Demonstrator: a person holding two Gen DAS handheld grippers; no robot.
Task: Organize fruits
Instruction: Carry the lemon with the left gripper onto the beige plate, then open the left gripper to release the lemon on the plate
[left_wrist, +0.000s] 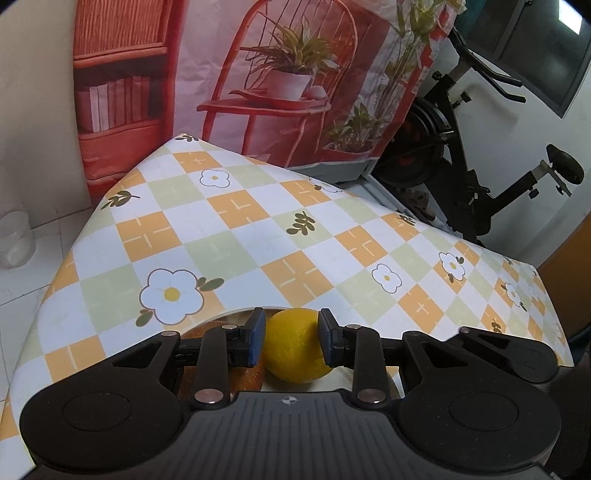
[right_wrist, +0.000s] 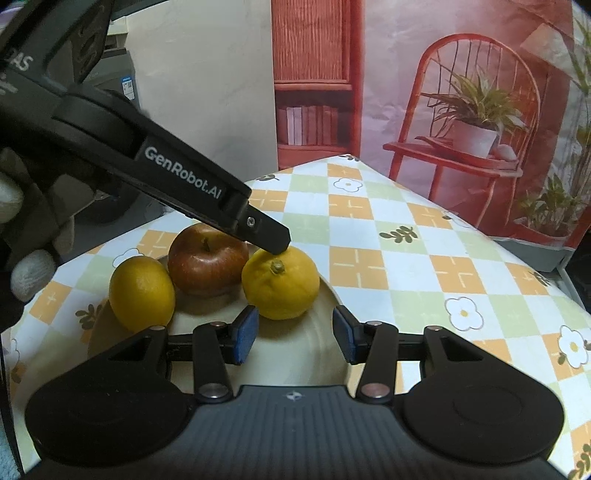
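My left gripper (left_wrist: 291, 341) is clamped on a lemon (left_wrist: 295, 347), both blue pads pressed to its sides. From the right wrist view that lemon (right_wrist: 280, 282) sits on the plate (right_wrist: 317, 354), touching the apple (right_wrist: 208, 258), with a second lemon (right_wrist: 142, 293) at the plate's left edge, just beside the apple. My right gripper (right_wrist: 293, 334) hangs over the plate with its jaws apart and nothing between them. So three fruits are gathered on the plate already; I judge the gripped lemon is either just being set down or about to be lifted. No other fruit shows on the table (right_wrist: 406, 258).
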